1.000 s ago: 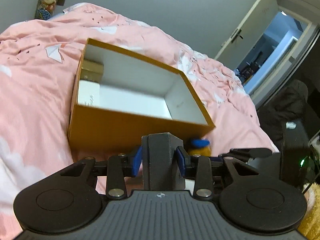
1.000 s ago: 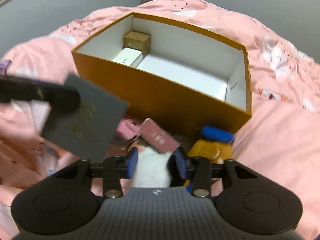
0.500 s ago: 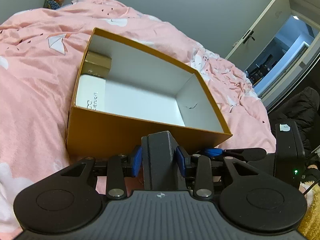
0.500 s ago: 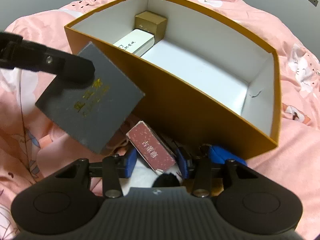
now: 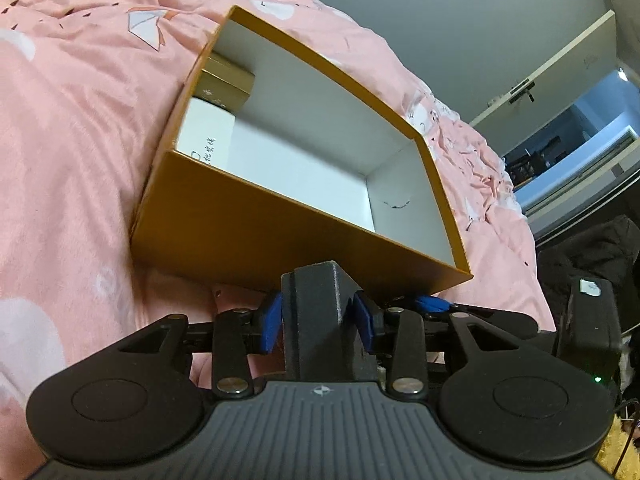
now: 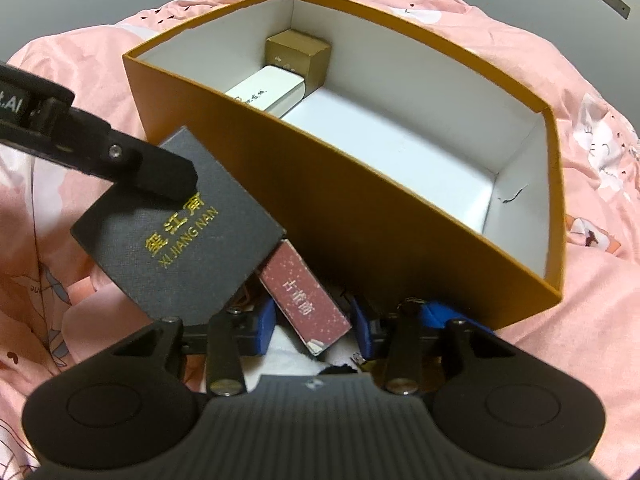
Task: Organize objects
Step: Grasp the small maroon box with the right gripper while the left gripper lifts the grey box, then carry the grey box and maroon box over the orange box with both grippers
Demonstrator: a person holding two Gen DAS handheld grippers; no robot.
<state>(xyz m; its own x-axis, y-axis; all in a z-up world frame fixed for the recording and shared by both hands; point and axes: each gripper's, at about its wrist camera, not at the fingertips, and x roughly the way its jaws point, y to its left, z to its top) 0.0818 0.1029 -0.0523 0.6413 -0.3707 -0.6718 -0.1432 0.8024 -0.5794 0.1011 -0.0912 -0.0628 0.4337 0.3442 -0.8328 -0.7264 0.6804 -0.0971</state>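
Left tongs (image 5: pixel 318 326) clamp a dark grey box (image 6: pixel 176 224), blue pads pressed flat on both of its sides. From the right wrist view it hangs tilted, gold lettering up, just outside the near left wall of the orange box (image 6: pixel 360 208), not yet over the rim.

The orange box sits open on the pink bed (image 5: pixel 80 120). Already inside, in its far left corner: a small gold box (image 6: pixel 298 54) with a white box (image 6: pixel 266 90) touching it on the near side. Rest of the white floor is bare, so there's lots of room.

Right tongs (image 6: pixel 314 326) are closing around a dark red box (image 6: pixel 304 294) that lies on the bed against the orange box's near wall. The red box is between the pads with a gap showing on each side, so no grip yet as far as I can see.

Something blue (image 6: pixel 434 314) pokes out just right of the right tongs, at the foot of the near wall; mostly hidden, can't tell what it is.

My read on progress: two items stowed, grey one in transit, red one about to be picked, blue one and whatever else is under the tongs still loose. Roughly halfway. Grey box needs lifting over the rim before release.
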